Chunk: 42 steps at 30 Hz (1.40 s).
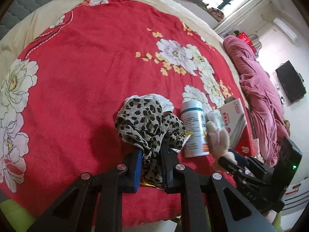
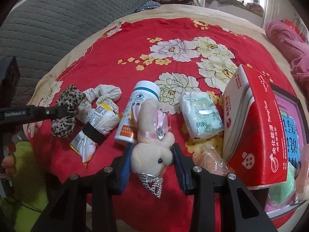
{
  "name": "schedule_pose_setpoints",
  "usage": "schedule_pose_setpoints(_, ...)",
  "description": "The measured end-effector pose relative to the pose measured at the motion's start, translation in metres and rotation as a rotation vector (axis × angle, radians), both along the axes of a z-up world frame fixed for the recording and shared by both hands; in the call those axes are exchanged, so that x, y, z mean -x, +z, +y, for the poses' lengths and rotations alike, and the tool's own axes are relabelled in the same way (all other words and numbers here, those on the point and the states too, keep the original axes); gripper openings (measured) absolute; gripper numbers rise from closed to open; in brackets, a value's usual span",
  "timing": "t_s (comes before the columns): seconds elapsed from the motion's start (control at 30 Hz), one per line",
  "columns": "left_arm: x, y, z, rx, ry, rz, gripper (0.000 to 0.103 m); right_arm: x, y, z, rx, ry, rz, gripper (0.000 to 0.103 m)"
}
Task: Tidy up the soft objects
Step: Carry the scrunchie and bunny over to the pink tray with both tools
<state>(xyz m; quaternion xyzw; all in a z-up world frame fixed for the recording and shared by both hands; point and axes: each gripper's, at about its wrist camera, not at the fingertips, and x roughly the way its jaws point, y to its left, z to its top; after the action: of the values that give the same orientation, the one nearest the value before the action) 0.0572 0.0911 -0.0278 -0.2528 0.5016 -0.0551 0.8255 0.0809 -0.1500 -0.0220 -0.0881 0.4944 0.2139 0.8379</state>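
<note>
My left gripper is shut on a leopard-print scarf, bunched above the red floral bedspread. It also shows in the right wrist view, held by the left gripper's fingers. My right gripper is shut on a cream plush rabbit with a pink ribbon and a beaded charm. The rabbit also shows in the left wrist view. A cream floral cloth lies beside the scarf.
On the bedspread lie a white pill bottle, a yellow snack packet, a tissue pack, a red and white box and a green soft item. A pink quilt lies at the right.
</note>
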Motion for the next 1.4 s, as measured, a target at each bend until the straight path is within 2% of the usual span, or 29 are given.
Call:
schedule_pose_setpoints(0.23, 0.004, 0.015, -0.007, -0.005, -0.021, -0.030, 0.017, 0.003, 0.008, -0.004, -0.031, -0.009, -0.010, 0.041)
schedule_pose_setpoints(0.77, -0.003, 0.051, -0.045, -0.057, -0.098, -0.084, 0.017, 0.005, 0.049, -0.026, -0.092, -0.066, -0.089, 0.040)
schedule_pose_setpoints(1.4, -0.009, 0.077, -0.105, -0.078, -0.222, -0.125, 0.017, 0.007, 0.087, -0.089, -0.154, -0.205, -0.159, 0.040)
